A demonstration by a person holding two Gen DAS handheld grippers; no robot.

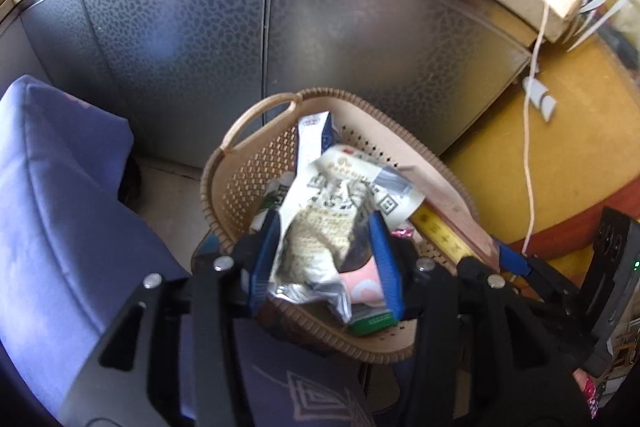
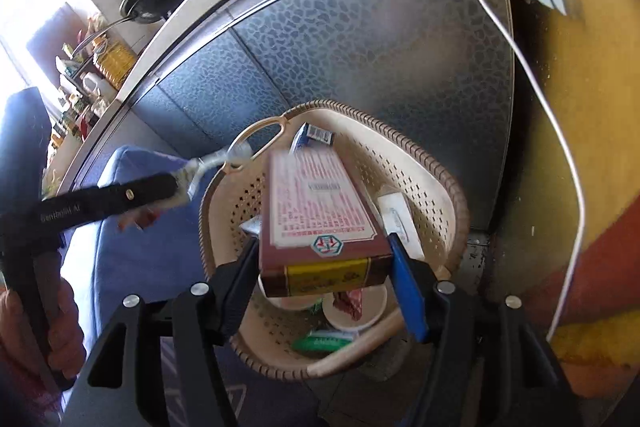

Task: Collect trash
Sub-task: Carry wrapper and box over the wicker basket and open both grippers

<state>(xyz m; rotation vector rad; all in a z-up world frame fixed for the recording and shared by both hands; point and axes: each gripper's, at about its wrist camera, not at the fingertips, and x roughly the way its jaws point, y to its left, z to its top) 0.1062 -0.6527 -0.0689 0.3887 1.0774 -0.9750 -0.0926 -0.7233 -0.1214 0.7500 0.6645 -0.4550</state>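
Over the basket (image 1: 248,163), the left hand-held gripper (image 1: 326,261) loosely brackets a crumpled wrapper (image 1: 320,227); the right hand-held gripper (image 2: 324,267), half-open, frames a carton (image 2: 316,211).

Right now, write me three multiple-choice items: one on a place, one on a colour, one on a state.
1. Where is the long box? A) on the blue cushion B) between the right tongs, over the basket C) on the counter
2. The basket's colour? A) green B) beige C) red
3. The left tongs are: A) open, empty B) gripping the basket handle C) shut on a crumpled wrapper
Answers: B, the box hangs over the basket in them; B, its perforated wall is beige; C, the wrapper is pinched between them.
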